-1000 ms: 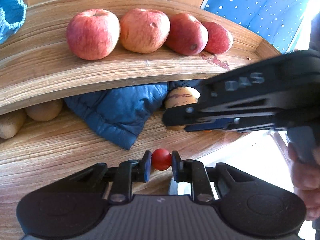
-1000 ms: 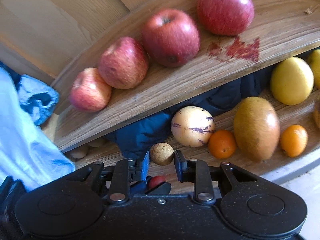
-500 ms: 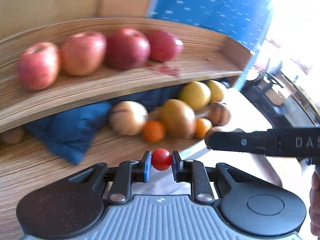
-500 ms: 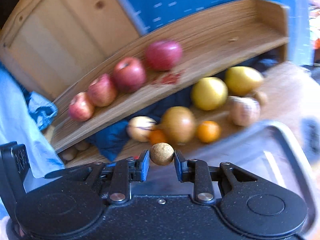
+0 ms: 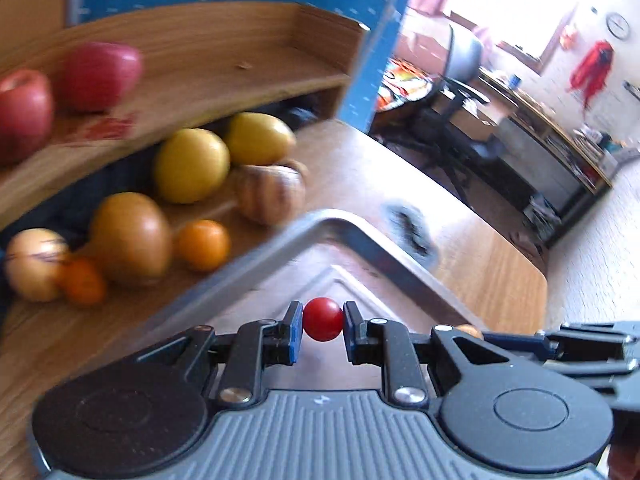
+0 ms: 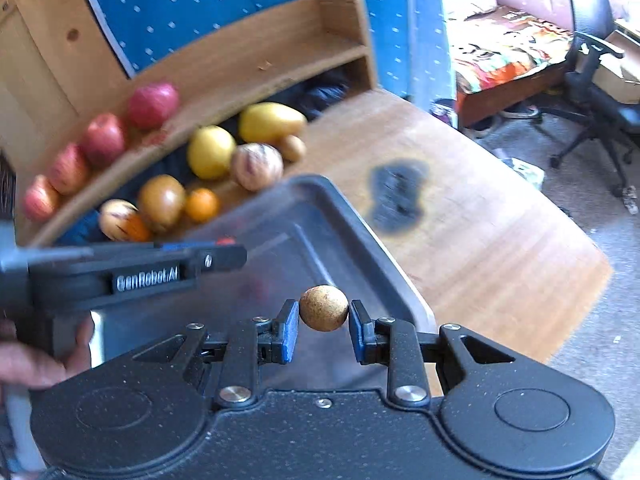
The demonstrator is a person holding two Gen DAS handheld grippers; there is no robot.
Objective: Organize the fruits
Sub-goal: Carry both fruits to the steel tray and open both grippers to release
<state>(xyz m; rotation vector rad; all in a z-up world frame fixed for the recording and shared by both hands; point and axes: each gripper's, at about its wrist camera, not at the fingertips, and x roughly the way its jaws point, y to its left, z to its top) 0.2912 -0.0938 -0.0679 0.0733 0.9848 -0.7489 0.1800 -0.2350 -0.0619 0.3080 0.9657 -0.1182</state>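
Note:
My left gripper (image 5: 322, 320) is shut on a small red cherry tomato (image 5: 322, 318), held above the corner of a metal tray (image 5: 372, 236). My right gripper (image 6: 323, 316) is shut on a small round brown speckled fruit (image 6: 323, 308) over the same tray (image 6: 360, 232). In the right wrist view the left gripper's body (image 6: 132, 272) crosses from the left, held by a hand (image 6: 36, 360). In the left wrist view the right gripper's body (image 5: 580, 344) shows at the right edge.
A wooden shelf (image 6: 248, 60) carries several red apples (image 6: 152, 104) on top. Beneath it lie yellow fruits (image 6: 212, 152), oranges (image 6: 202, 204), brown pears and striped melons. A dark smudge (image 6: 396, 196) marks the wooden table. An office chair (image 6: 592, 92) stands beyond.
Both grippers have swung right and pulled back from the shelf, each still holding its fruit. The metal tray has come into view beneath them.

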